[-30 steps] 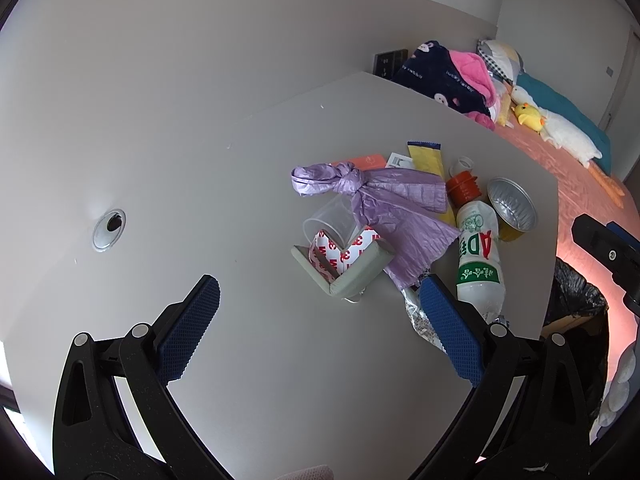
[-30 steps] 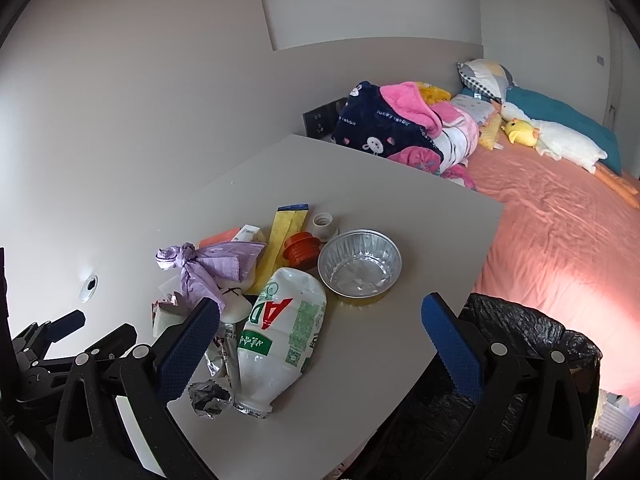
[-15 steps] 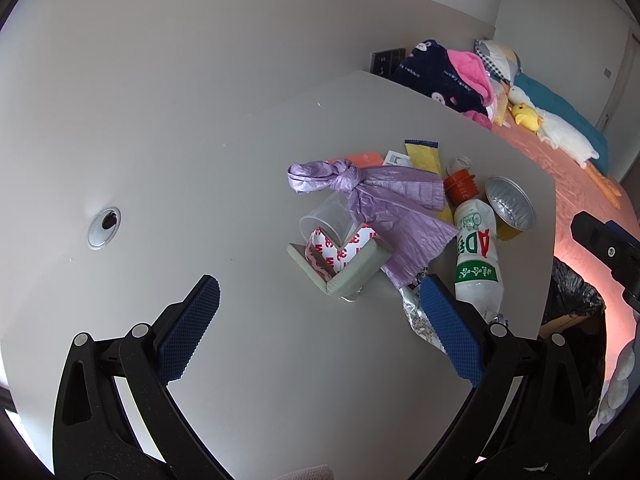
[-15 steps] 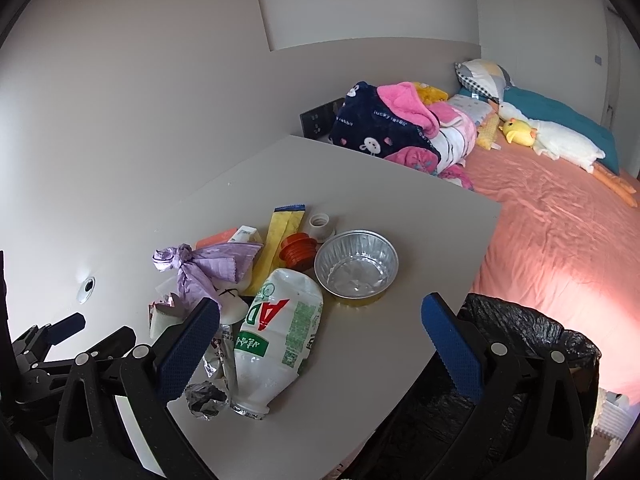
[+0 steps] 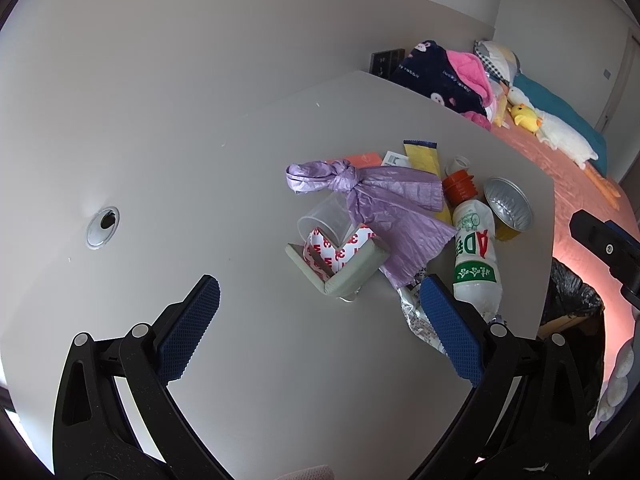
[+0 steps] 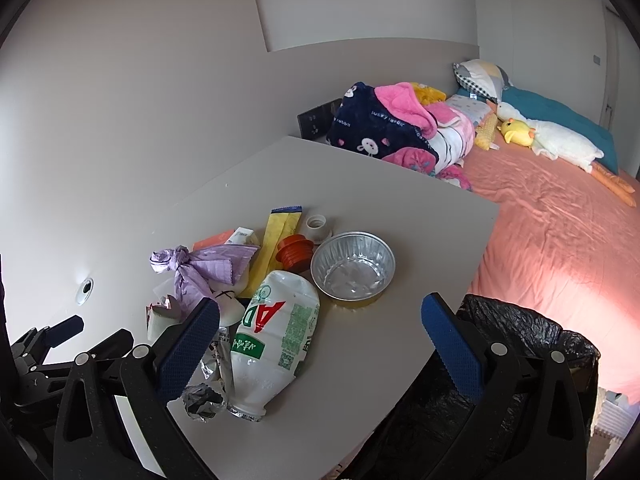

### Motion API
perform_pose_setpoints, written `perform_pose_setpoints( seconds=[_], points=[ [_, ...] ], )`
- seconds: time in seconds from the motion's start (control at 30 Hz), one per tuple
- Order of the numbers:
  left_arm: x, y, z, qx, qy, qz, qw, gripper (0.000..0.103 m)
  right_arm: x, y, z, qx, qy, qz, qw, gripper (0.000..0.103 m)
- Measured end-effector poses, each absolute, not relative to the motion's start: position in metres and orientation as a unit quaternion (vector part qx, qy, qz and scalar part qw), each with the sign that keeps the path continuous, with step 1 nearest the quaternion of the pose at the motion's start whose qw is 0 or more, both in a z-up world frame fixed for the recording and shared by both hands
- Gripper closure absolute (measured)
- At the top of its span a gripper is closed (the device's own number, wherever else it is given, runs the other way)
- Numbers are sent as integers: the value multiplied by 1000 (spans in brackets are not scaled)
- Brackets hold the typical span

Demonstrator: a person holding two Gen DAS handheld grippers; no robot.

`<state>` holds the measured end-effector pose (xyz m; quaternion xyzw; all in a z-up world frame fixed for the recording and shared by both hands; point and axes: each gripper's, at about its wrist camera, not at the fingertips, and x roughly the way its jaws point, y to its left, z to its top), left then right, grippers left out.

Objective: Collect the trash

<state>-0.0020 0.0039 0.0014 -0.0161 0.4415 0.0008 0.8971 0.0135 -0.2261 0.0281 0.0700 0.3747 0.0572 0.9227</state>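
While both grippers [image 5: 316,312] [image 6: 320,330] are held wide open and empty, trash is seen near the tabletop's [image 5: 200,152] right edge: bottle [image 6: 276,332], foil bowl [image 6: 352,270].

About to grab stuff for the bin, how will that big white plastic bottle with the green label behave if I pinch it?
The bottle looks dented and empty, so probably light and likely to buckle under the fingers. It lies on its side on the table, so a push may roll it. Its glossy label could be slippery.
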Motion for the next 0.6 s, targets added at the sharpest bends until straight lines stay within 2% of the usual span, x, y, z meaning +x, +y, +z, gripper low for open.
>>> perform_pose_setpoints(
  seconds=[0.6],
  points=[
    [1, 6, -1, -24, 442, -7, 897, 6, 18, -231, 25, 67, 378, 50, 922, 3]
  ],
)
